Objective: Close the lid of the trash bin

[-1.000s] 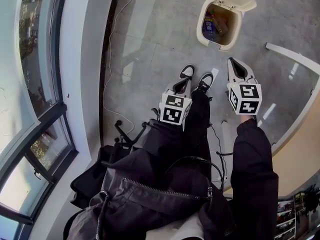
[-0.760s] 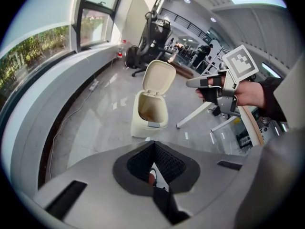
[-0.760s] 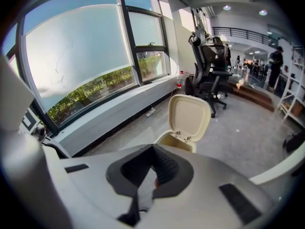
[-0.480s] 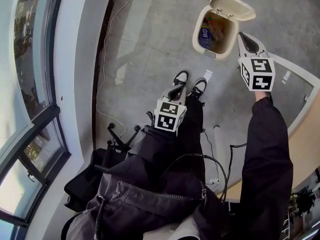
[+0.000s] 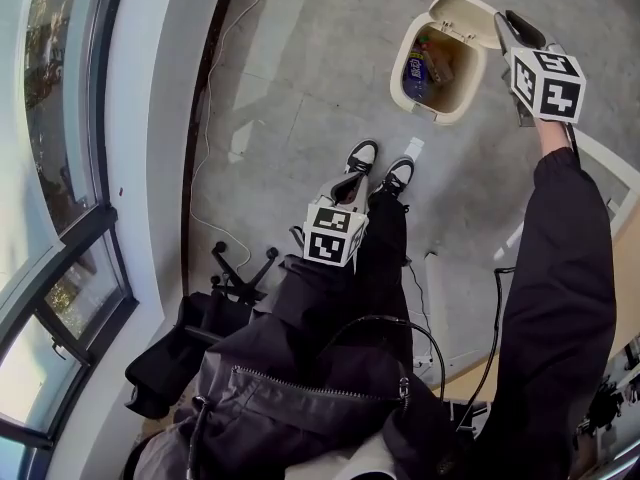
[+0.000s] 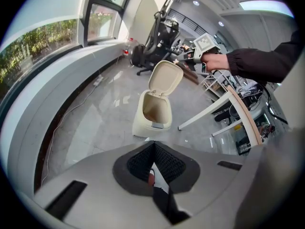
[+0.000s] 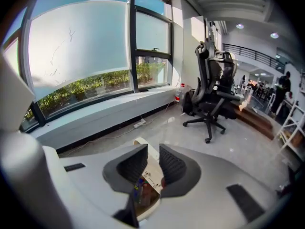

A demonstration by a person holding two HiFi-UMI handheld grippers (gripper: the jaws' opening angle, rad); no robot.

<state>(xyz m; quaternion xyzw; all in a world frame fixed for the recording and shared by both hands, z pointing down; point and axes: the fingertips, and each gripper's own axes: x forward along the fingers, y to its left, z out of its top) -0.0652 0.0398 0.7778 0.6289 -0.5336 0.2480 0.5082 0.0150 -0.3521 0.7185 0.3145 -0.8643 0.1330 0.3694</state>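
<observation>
Fingers [image 7: 132, 166], ribbed black, gape beside the rounded cream lid [image 7: 151, 173].

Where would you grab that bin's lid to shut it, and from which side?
Probably at the free top edge of the lid, farthest from the hinge, coming from above and behind. It stands upright off the back rim of the bin, so that edge is bare and would swing it most easily. The right gripper, jaws apart, hangs just beside that edge.

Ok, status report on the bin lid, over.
Left gripper shut, held low. Right gripper open, beside the raised lid. Trash bin open. Path looks clear.
</observation>
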